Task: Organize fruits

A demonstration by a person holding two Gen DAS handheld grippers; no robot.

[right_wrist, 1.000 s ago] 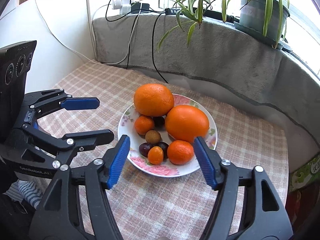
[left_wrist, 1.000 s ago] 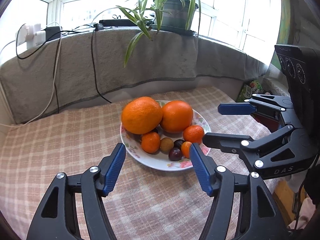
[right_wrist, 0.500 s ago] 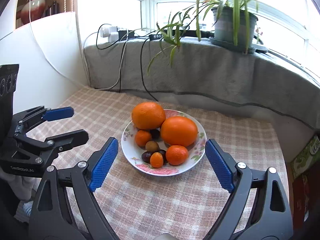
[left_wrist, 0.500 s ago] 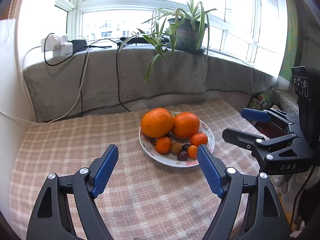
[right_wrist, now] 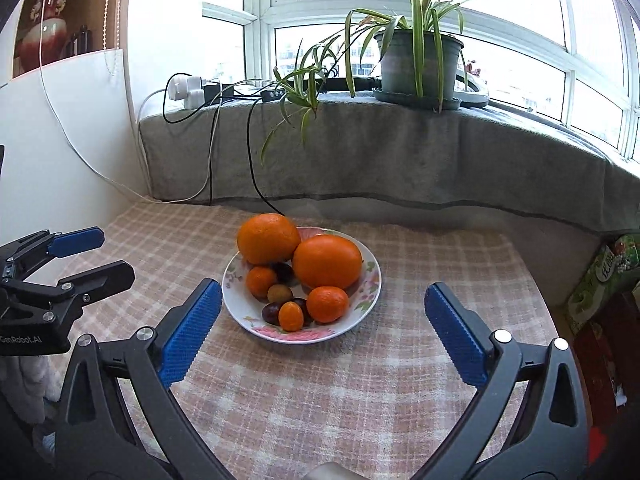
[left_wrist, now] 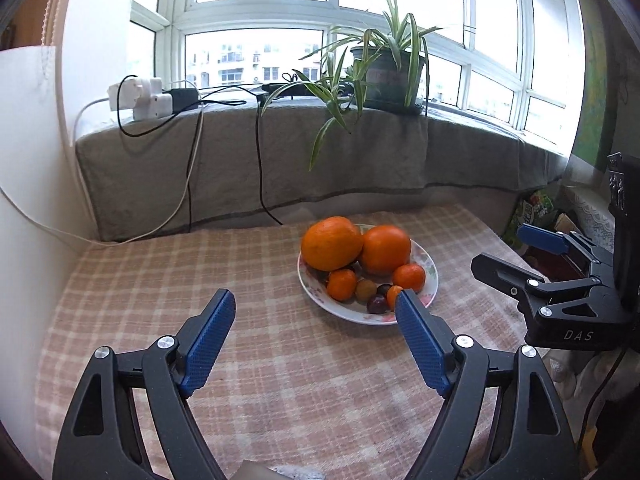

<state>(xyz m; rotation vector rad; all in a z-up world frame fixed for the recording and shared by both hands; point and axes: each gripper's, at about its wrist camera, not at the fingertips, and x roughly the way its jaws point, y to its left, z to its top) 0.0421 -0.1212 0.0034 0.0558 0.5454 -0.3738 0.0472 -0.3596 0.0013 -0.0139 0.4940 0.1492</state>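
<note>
- Left tool [left_wrist: 316, 320]: jaws well apart, nothing btwn them. Right tool's have just been opening wider, left's earlier in the last sec; both hang over bare checked cloth on the tabletop [left_wrist: 160, 280], short of the plate. Looks like a let-go-and-stand-off pose, w/ room left around the fruit.
- Plate [right_wrist: 360, 312]: floral rim, sits mid-tabletop on the cloth, in front of both tools and apart from them.
- Fruit all on the plate: two big oranges [right_wrist: 268, 239] at the back, touching each other; small mandarins [right_wrist: 327, 304], a brownish round one, dark plums [right_wrist: 270, 313] and a tiny kumquat [right_wrist: 291, 316] crowd the front. Prob. arranged so – big ones behind as a backstop, small ones in front where they stay visible.
- Right tool [right_wrist: 323, 332]: jaws spread very wide, empty; plate lies beyond the gap, no contact.
- Judgement: nothing loose on the cloth, so sorting looks done or nearly.
- Behind: grey-draped sill w/ potted plant [right_wrist: 418, 64], chargers, cables – well clear of the plate.
</note>
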